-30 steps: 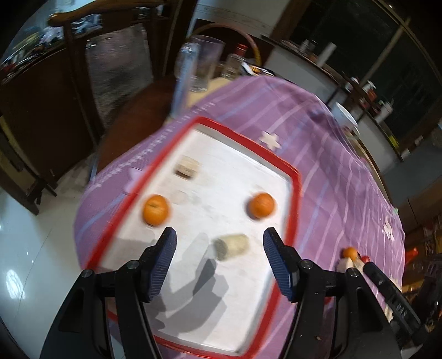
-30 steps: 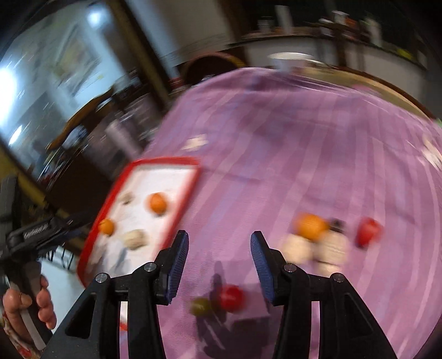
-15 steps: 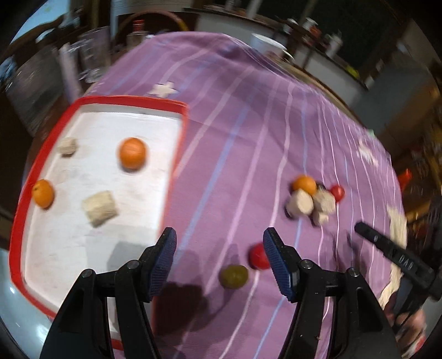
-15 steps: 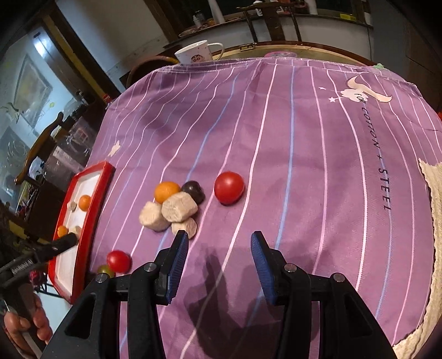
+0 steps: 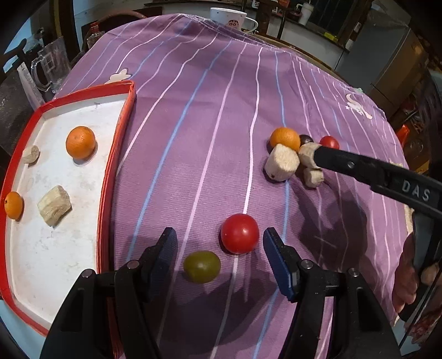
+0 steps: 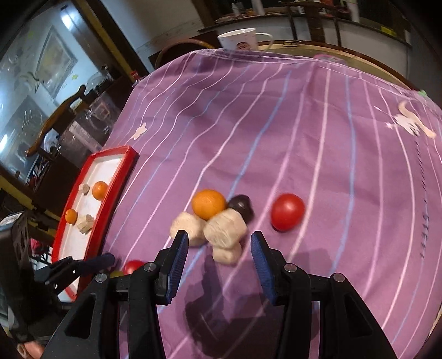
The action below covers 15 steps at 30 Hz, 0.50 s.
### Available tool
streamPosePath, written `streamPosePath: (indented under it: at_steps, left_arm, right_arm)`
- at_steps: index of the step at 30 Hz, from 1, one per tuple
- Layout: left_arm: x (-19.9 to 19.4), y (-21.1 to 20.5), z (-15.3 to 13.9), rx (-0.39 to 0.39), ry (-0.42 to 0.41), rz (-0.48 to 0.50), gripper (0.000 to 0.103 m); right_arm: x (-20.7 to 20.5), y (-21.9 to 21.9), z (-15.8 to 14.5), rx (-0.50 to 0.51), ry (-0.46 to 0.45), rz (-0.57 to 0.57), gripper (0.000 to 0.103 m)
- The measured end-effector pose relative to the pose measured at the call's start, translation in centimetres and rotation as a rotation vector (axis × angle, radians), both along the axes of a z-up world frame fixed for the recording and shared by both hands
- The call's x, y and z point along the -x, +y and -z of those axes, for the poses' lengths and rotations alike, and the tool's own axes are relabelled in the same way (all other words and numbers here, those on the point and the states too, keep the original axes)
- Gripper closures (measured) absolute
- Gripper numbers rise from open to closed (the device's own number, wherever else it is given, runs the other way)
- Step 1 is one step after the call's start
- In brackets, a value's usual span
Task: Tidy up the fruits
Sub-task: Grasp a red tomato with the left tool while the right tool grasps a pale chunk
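Left tongs [image 5: 219, 252] are spread wide and hold nothing — a red tomato [image 5: 239, 233] and a green fruit [image 5: 202, 266] lie on the cloth between the blue pads. Right tongs [image 6: 219, 252] are spread too and hold nothing, poised just above a cluster of fruit, the pads flanking the nearest beige chunk [image 6: 226, 252].

Going down in size: the counter under its purple striped cloth [image 5: 215, 105]; the red-rimmed white tray [image 5: 117, 132] at the left edge, holding two oranges [image 5: 80, 142] and two beige chunks [image 5: 54, 205]; the white mug [image 5: 231, 18] at the far edge; then the cluster itself — an orange [image 6: 208, 203] touching a dark plum-like fruit [image 6: 241, 206] and three beige chunks [image 6: 225, 229] packed together. A second red tomato [image 6: 287, 211] sits just beside the cluster, apart from it.
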State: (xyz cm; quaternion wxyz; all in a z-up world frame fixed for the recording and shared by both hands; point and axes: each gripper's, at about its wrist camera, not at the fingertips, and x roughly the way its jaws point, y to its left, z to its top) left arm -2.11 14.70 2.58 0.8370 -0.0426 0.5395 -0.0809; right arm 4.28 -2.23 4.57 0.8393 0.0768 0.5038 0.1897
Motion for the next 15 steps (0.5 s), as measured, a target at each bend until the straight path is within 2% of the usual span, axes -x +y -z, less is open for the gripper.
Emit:
streamPosePath:
  at_steps: [2, 5, 10, 11, 12, 14, 15]
  left_arm:
    - [-0.2, 0.0, 0.2, 0.011, 0.000, 0.010, 0.043]
    - [-0.4, -0.1, 0.4, 0.023, 0.000, 0.017, 0.044]
    - [-1.0, -0.5, 0.8, 0.014, 0.004, 0.020, 0.049]
    - [-1.1, -0.5, 0.8, 0.014, 0.004, 0.022, 0.056]
    - [-1.2, -0.6, 0.8, 0.018, 0.001, 0.023, 0.058]
    - [-1.3, -0.9, 0.8, 0.040, 0.003, 0.029, 0.074]
    - [-1.3, -1.1, 0.8, 0.047, 0.004, 0.034, 0.074]
  right_arm:
    - [-0.4, 0.7, 0.3, 0.015, -0.001, -0.017, 0.051]
    - [-0.8, 1.5, 0.7, 0.049, -0.005, -0.028, 0.051]
    - [-1.3, 1.8, 1.3, 0.062, 0.001, -0.030, 0.053]
    - [-1.4, 1.7, 1.3, 0.056, 0.001, -0.027, 0.054]
    - [-1.4, 1.6, 1.3, 0.051, 0.004, -0.025, 0.059]
    - [-1.5, 1.4, 1.3, 0.046, 0.006, -0.024, 0.061]
    - [-1.5, 1.3, 1.3, 0.044, 0.007, -0.022, 0.062]
